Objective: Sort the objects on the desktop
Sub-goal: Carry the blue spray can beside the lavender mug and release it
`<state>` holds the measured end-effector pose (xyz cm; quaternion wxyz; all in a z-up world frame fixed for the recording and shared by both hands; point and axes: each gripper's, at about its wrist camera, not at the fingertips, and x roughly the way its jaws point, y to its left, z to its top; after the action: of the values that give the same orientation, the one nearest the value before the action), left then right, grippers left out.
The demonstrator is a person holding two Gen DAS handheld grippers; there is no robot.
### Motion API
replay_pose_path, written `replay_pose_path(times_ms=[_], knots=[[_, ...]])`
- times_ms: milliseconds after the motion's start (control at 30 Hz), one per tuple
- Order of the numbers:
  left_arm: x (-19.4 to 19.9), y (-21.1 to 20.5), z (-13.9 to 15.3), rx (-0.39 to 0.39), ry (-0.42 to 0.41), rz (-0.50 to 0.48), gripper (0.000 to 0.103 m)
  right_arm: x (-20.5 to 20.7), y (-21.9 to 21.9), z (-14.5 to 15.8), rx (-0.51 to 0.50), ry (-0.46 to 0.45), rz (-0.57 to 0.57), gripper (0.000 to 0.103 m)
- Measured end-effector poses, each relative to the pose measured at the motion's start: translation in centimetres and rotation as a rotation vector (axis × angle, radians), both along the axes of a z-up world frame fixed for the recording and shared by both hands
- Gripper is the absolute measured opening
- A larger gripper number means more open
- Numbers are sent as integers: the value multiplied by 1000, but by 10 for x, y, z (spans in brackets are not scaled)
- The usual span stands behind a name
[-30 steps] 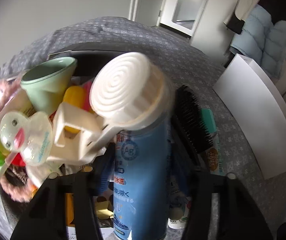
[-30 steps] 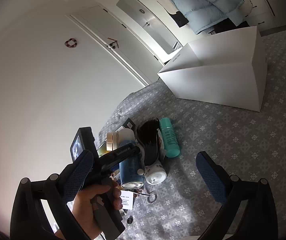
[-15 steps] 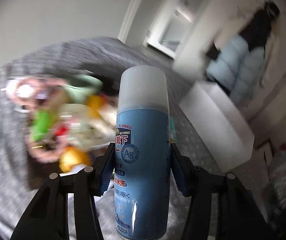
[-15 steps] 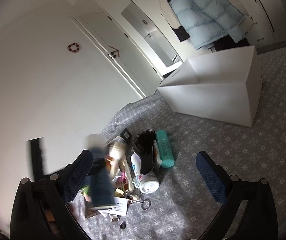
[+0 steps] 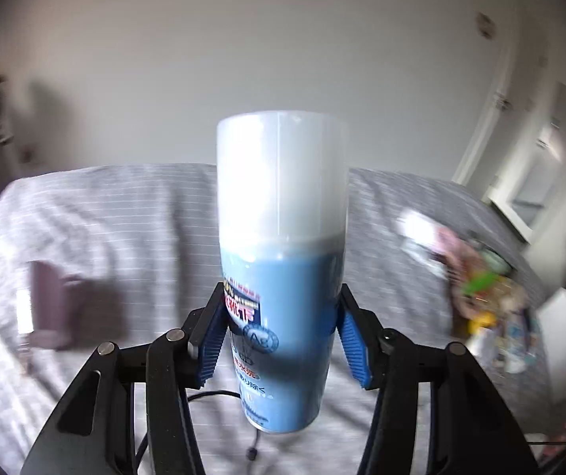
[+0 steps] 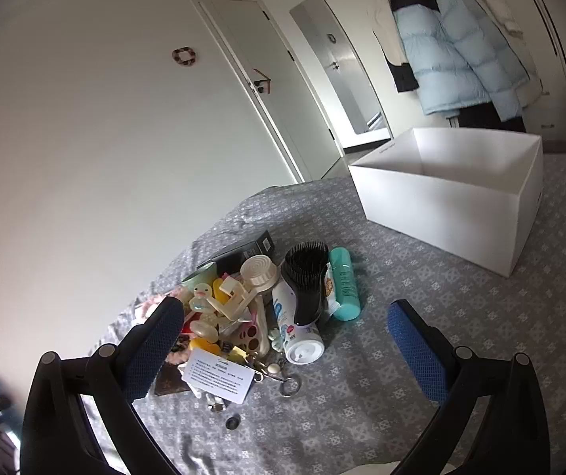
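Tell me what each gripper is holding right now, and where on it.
The left gripper holds a blue spray can, its fingers clamped on the lower body below the white cap. The right gripper is open and holds nothing.

A blue spray can with a frosted white cap (image 5: pixel 283 277) stands upright. Blue claw pads (image 5: pixel 212 340) clamp its lower body. It is well left of the jumbled pile of small objects (image 5: pixel 488 289).

One blue spray can (image 5: pixel 283 277) stands between the pads. One white box (image 6: pixel 449 198) sits far right on the grey cloth. The heap at the left of the cloth holds one black brush (image 6: pixel 308 281), one teal tube (image 6: pixel 344 283), one white bottle (image 6: pixel 296 332), one green cup (image 6: pixel 199 277), one duck toy (image 6: pixel 201 297), one black carton (image 6: pixel 247 253) and one white card (image 6: pixel 219 374). Smaller bits in the heap are too jumbled to count. Two grippers show.
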<state>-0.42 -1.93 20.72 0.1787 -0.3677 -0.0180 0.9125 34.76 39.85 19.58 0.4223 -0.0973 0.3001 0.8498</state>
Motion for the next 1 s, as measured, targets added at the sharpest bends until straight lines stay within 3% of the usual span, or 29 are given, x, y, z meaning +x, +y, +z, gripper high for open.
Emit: replay_pose_path(times_ms=[100,233,400,533,633,767,900,1000], knots=[[-20,-92,-8,-19,8,171,51,-4,-3,0,11,-25,-5,103],[-44,-173,-28,-85,-25,372,50,-15,-9,2,39,-73,-3,103],[-83,-235,-71,-180,-97,515,51,-29,-16,-1,58,-127,19,103],[-109,-248,-110,-180,-205,530,51,-42,-20,-4,75,-171,25,103],[-122,-244,-119,-190,-188,532,51,-50,-22,-6,79,-196,36,103],[-131,-252,-123,-121,-227,595,63,-58,-26,-8,90,-218,65,103],[-115,-246,-93,-104,-145,654,80,-58,-28,-8,92,-210,86,103],[-94,-234,-65,-79,-76,649,83,-54,-25,-8,75,-189,90,103]])
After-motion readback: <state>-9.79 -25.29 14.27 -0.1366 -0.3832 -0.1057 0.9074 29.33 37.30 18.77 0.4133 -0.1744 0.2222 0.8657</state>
